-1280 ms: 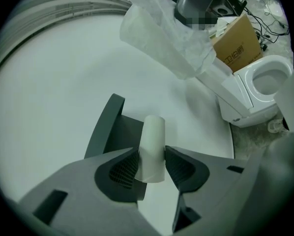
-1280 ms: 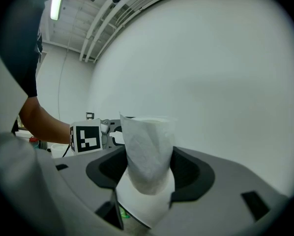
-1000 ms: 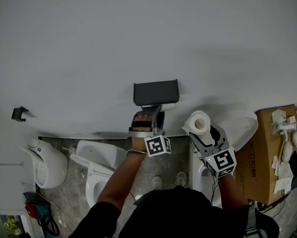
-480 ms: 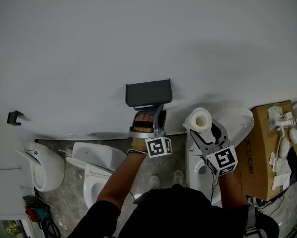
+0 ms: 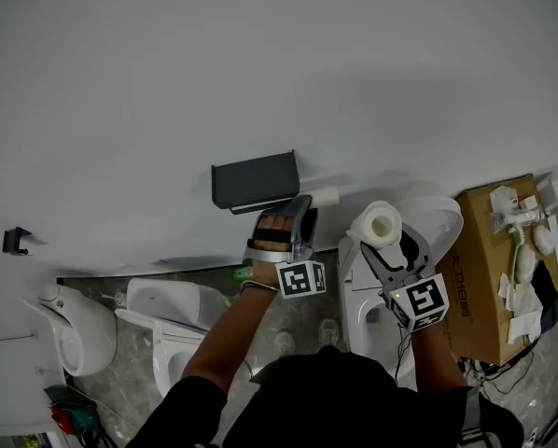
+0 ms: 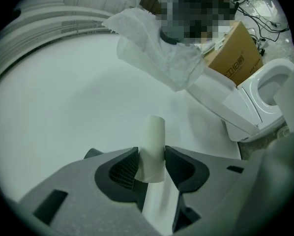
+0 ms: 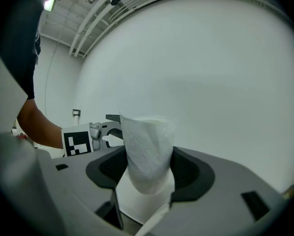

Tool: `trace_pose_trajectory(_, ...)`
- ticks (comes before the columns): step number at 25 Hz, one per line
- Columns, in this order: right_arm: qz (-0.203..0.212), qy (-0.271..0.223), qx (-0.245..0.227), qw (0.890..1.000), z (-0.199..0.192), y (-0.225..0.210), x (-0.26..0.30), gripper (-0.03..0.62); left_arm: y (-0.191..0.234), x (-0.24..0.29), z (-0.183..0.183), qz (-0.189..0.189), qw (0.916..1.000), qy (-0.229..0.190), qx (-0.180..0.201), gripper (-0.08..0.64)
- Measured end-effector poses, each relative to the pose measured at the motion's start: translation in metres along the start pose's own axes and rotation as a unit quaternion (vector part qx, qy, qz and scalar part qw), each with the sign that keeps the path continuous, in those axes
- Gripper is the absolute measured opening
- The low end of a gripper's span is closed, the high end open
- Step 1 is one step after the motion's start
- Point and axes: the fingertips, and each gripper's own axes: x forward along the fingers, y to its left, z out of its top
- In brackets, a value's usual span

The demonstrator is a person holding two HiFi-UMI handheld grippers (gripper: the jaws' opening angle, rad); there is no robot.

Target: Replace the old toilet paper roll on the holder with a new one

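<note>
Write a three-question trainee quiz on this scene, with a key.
1. True or false: the left gripper is shut on a bare tube.
2. What does the right gripper hold? A) a full roll B) a sponge C) nothing
3. Fill in: the dark holder hangs on the ____.
Key: 1 true; 2 A; 3 wall.

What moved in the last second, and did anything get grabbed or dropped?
The left gripper slid sideways, away from the dark holder, drawing the thin old roll out past its end. The right gripper drifted the same way. Nothing grabbed or dropped: both jaws stay clamped, the right on the fat new roll.
</note>
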Motion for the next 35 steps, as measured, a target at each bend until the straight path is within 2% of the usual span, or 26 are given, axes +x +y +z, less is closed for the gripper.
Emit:
trace_pose_trajectory(8,-0.034,0.011,0.006,0.999,-0.006,-0.017,-0.016,0.265,-0.008,0.003,0.021,-0.005,0.9997,-0.023,-0.008,0.166)
trace_pose_trajectory(9,-0.036,0.012,0.007,0.999,-0.006,-0.017,-0.017,0.267,-0.006,0.002,0.024,-0.005,0.9993,-0.03,-0.021,0.166)
trace_pose_trajectory(11,-0.039,0.014,0.007,0.999,-0.005,-0.017,-0.017,0.265,-0.001,-0.004,0.029,-0.007,0.9962,-0.051,-0.071,0.166)
trace_pose_trajectory(14,-0.044,0.018,0.008,0.999,-0.006,-0.017,-0.017,0.266,0.01,-0.018,0.035,-0.012,0.9831,-0.083,-0.163,0.166)
trace_pose_trajectory(17,-0.048,0.018,0.01,0.999,-0.006,-0.015,-0.016,0.266,0.019,-0.035,0.036,-0.013,0.9613,-0.104,-0.255,0.166)
trace_pose_trajectory(20,-0.047,0.017,0.011,0.999,-0.004,-0.011,-0.013,0.265,0.029,-0.053,0.034,-0.013,0.9304,-0.125,-0.344,0.165)
trace_pose_trajectory(22,-0.046,0.015,0.01,0.999,-0.003,-0.008,-0.011,0.265,0.036,-0.066,0.032,-0.012,0.9002,-0.154,-0.407,0.164)
trace_pose_trajectory(25,-0.041,0.012,0.009,0.999,0.001,-0.002,-0.007,0.265,0.052,-0.089,0.029,0.007,0.8459,-0.206,-0.492,0.163)
trace_pose_trajectory(26,-0.039,0.01,0.01,0.999,0.003,0.001,-0.005,0.267,0.056,-0.097,0.027,0.014,0.8309,-0.214,-0.513,0.163)
trace_pose_trajectory(28,-0.035,0.005,0.009,0.999,0.008,0.006,-0.004,0.265,0.062,-0.111,0.02,0.026,0.8095,-0.22,-0.544,0.162)
trace_pose_trajectory(29,-0.033,0.002,0.008,0.999,0.011,0.009,-0.003,0.266,0.064,-0.117,0.017,0.03,0.8024,-0.221,-0.554,0.163)
trace_pose_trajectory(31,-0.029,-0.004,0.007,1.0,0.016,0.015,0.0,0.266,0.066,-0.127,0.009,0.038,0.795,-0.222,-0.563,0.163)
trace_pose_trajectory(35,-0.019,-0.008,0.008,1.0,0.022,0.03,0.009,0.266,0.071,-0.139,-0.008,0.043,0.792,-0.216,-0.569,0.163)
